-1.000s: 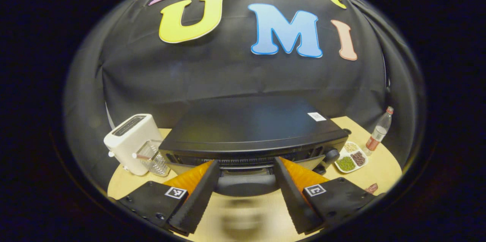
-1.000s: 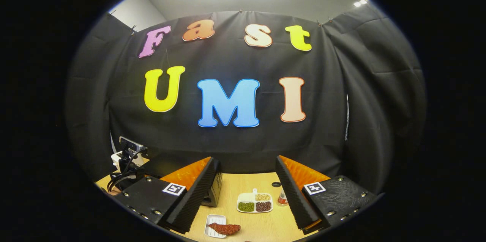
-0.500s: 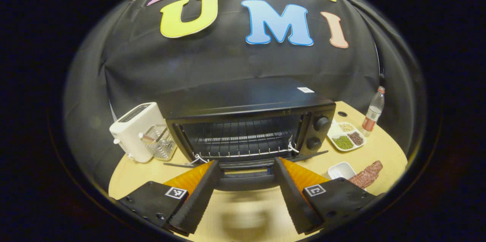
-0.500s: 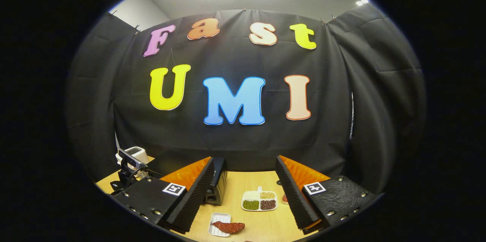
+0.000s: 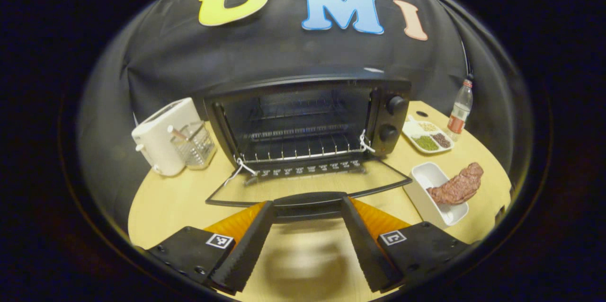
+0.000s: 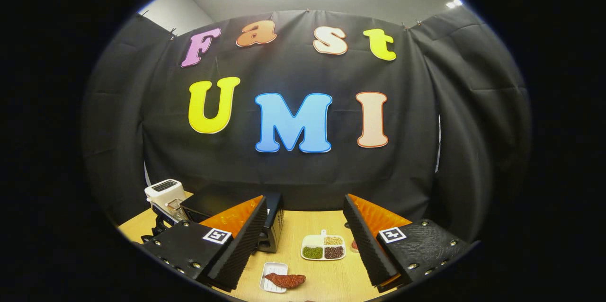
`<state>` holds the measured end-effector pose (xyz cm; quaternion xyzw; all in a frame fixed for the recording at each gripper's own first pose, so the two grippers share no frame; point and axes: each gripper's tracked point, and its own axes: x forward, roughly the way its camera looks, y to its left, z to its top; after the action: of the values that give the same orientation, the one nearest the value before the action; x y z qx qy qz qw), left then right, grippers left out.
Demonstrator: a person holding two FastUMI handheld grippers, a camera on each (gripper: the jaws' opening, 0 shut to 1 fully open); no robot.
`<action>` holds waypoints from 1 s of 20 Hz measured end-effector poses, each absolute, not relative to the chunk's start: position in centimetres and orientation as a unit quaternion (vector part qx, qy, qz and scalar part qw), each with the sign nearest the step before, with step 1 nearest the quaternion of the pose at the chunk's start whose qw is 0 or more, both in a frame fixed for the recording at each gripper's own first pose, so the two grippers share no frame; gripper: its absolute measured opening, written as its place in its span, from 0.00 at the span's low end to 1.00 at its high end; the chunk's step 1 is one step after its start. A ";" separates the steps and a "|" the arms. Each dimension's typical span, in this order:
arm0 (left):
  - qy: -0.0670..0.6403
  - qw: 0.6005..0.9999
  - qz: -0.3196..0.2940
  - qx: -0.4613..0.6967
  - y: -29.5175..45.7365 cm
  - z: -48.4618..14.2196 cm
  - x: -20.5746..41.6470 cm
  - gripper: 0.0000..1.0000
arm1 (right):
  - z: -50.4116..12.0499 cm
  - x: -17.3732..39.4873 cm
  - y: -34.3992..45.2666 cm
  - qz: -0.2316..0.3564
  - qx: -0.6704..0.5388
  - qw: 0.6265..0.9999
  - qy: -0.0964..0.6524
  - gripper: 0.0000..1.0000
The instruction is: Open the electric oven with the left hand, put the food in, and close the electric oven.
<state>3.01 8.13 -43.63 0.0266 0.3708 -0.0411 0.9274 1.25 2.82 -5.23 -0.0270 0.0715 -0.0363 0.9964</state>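
Left gripper (image 5: 307, 240) with fingers apart, door handle (image 5: 310, 199) lying between the tips, oven door (image 5: 307, 187) folded down flat, open electric oven (image 5: 307, 117) just beyond, food (image 5: 458, 187) on white tray (image 5: 428, 188) to its right, right gripper (image 6: 303, 240) spread wide above the table (image 6: 331, 283), holding nothing.

One oven (image 5: 307, 117); one toaster (image 5: 161, 136) (white); one bottle (image 5: 459, 110).
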 end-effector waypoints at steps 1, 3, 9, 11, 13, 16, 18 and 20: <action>0.368 0.929 -0.039 0.024 8.5 -43.5 3.2 1.00 | -5.3 1.2 2.8 -0.036 -0.028 0.996 0.073 0.98; 0.358 0.933 -0.040 0.016 8.8 -41.6 3.7 1.00 | -5.7 1.3 2.7 -0.034 -0.021 0.996 0.079 0.98; 0.261 0.965 -0.035 0.004 9.2 -31.0 5.2 0.96 | -9.7 2.5 1.4 -0.022 0.023 0.991 0.131 0.98; 0.216 0.976 -0.031 0.000 9.3 -26.3 5.8 1.00 | -12.6 2.9 0.8 -0.014 0.058 0.983 0.174 0.98; 0.177 0.984 -0.035 -0.006 9.1 -21.8 6.2 1.00 | -14.9 3.1 0.3 -0.011 0.100 0.974 0.205 0.98; 0.147 0.988 -0.043 -0.003 8.2 -17.9 5.5 1.00 | -19.8 3.1 -0.2 0.001 0.139 0.956 0.257 0.98; 0.125 0.991 -0.055 -0.008 6.8 -15.3 5.2 1.00 | -23.8 2.5 -0.1 0.020 0.165 0.938 0.304 0.98; 0.105 0.992 -0.069 -0.015 5.6 -13.8 5.0 1.00 | -27.3 2.0 0.1 0.034 0.190 0.923 0.333 0.98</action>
<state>5.03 5.62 -13.81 -0.0155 0.1048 -0.0694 0.9919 1.98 0.14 -27.35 0.1901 0.3331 0.0343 0.9229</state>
